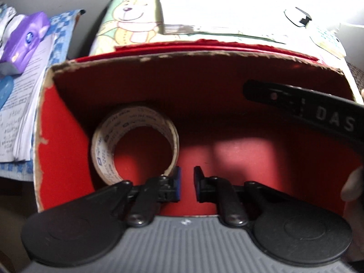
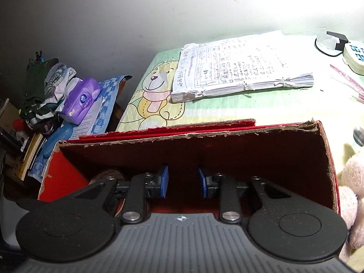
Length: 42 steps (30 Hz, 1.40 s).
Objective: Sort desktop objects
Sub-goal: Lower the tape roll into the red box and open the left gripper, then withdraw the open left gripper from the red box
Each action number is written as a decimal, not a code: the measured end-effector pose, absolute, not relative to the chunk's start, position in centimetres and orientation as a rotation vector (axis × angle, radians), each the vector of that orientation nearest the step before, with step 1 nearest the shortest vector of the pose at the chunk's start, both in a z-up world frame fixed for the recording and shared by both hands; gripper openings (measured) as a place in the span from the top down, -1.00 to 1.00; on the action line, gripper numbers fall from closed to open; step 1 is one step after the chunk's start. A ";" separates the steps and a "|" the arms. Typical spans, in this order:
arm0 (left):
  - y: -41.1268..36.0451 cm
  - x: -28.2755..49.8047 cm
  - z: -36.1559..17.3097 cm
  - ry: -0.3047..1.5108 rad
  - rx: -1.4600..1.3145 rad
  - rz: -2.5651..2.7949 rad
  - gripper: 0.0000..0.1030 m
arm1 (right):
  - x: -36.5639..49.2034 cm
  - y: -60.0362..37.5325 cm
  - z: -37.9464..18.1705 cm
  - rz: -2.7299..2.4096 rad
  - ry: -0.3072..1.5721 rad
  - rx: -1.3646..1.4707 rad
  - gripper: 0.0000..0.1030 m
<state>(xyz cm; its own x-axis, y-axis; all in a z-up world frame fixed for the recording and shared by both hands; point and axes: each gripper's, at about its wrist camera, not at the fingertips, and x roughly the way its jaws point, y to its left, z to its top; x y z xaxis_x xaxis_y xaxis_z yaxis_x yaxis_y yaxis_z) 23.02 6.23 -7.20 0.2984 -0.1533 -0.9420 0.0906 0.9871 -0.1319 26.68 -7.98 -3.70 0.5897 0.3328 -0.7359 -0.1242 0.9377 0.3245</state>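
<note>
Presently: red box (image 1: 68,118) holding tape roll (image 1: 134,143) at nine o'clock; left tongs (image 1: 187,183) and right tongs (image 2: 183,182) both released, grasping nothing.

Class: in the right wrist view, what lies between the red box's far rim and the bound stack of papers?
Only bare bear-print cloth lies between the red box and the bound stack of papers, shown in the right wrist view.

Teddy-bear cloth (image 2: 157,91), purple tissue pack (image 2: 80,100), perhaps clothes (image 2: 49,86) heaped beside
</note>
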 end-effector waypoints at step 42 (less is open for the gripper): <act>4.0 17.6 -0.8 0.960 0.004 -0.033 -0.19 | 26.0 -9.2 -3.0 0.247 0.893 0.308 0.40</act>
